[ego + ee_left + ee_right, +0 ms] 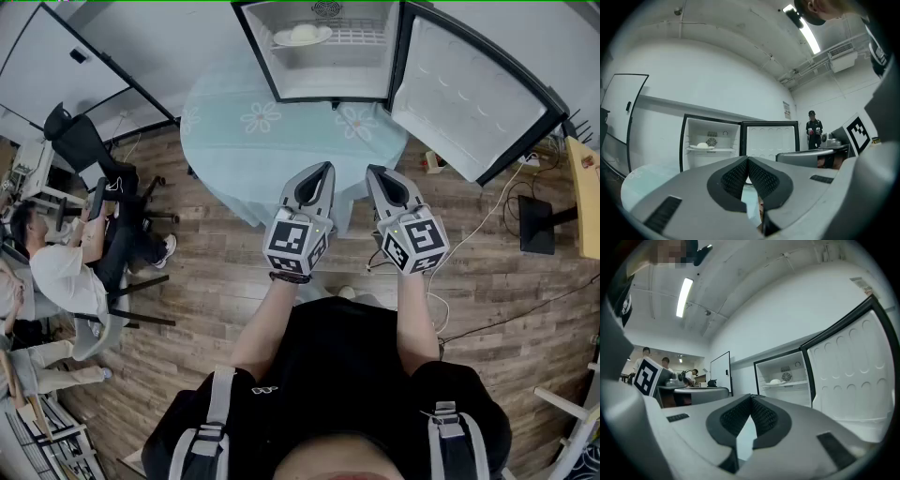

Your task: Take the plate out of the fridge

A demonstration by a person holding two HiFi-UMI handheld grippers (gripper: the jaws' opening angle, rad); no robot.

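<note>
One round worktop (281,141) in a pale blue cloth spreads out in front of the small fridge (330,82). The fridge's door (469,103) stands swung wide to its right. Short of the fridge, at the worktop's near edge, the left gripper (324,169) and right gripper (374,172) are held level, side by side, both clenched on nothing. Inside the fridge, the white plate (302,36) sits on the upper shelf.

White-lined, black-framed fridge (328,70); white plate (302,36); teal tablecloth (234,141) with white flowers; grey left gripper (323,169) and right gripper (375,172), black-and-white markers; brown plank floor (216,281).
</note>
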